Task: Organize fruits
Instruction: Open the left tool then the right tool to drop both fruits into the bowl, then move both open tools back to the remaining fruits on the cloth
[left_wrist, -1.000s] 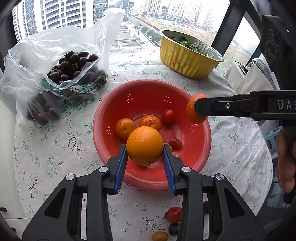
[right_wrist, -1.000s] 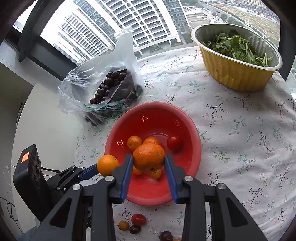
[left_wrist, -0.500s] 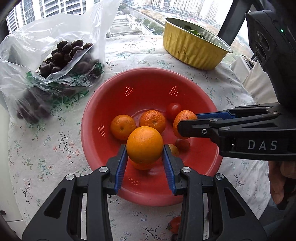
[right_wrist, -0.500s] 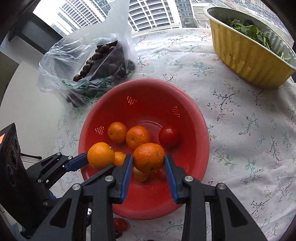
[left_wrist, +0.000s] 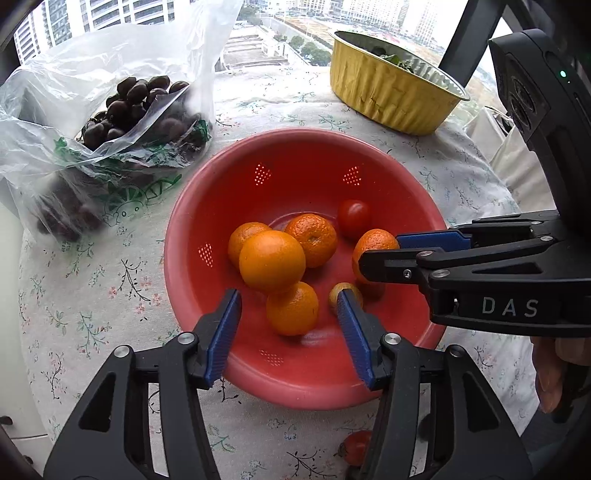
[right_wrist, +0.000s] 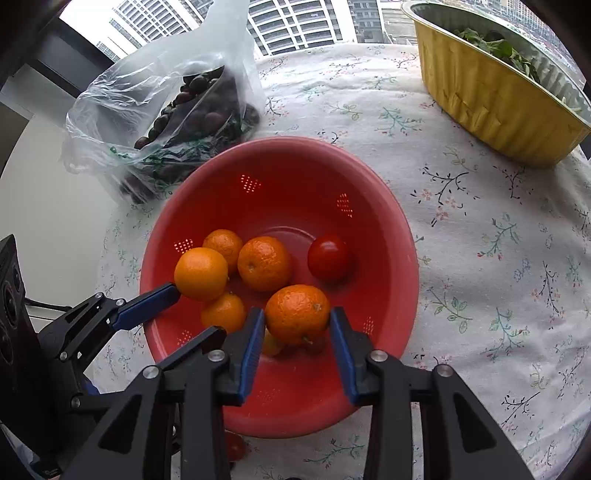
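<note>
A round surface (right_wrist: 480, 221) covered by a floral cloth is seen from above, with a window and city buildings beyond its far edge. At far left a clear plastic bag (left_wrist: 92, 122) of dark fruit is slumped; at far right a gold foil tray (right_wrist: 491, 92) of greens is set. In the middle a red colander (left_wrist: 306, 384) is placed, and the oranges are being gathered into it.

Inside the colander, several small oranges and a red tomato (right_wrist: 328, 257) are lying. The step in hand is judged to be the release of two oranges into the colander.

The left gripper (left_wrist: 288, 332) is seen spread wide over the near rim, with nothing between its blue pads; a large orange (left_wrist: 272, 260) sits just beyond its tips, on top of the others, and whether it has come to rest cannot be told. The right gripper (right_wrist: 297, 338) is clamped on an orange (right_wrist: 297, 314) held above the colander's near floor.

Next, the right gripper's jaws would need to be parted so that this orange drops among the rest. A few small fruits, one a tomato (left_wrist: 354, 446), lie on the cloth nearer than the colander and appear left to be collected.
</note>
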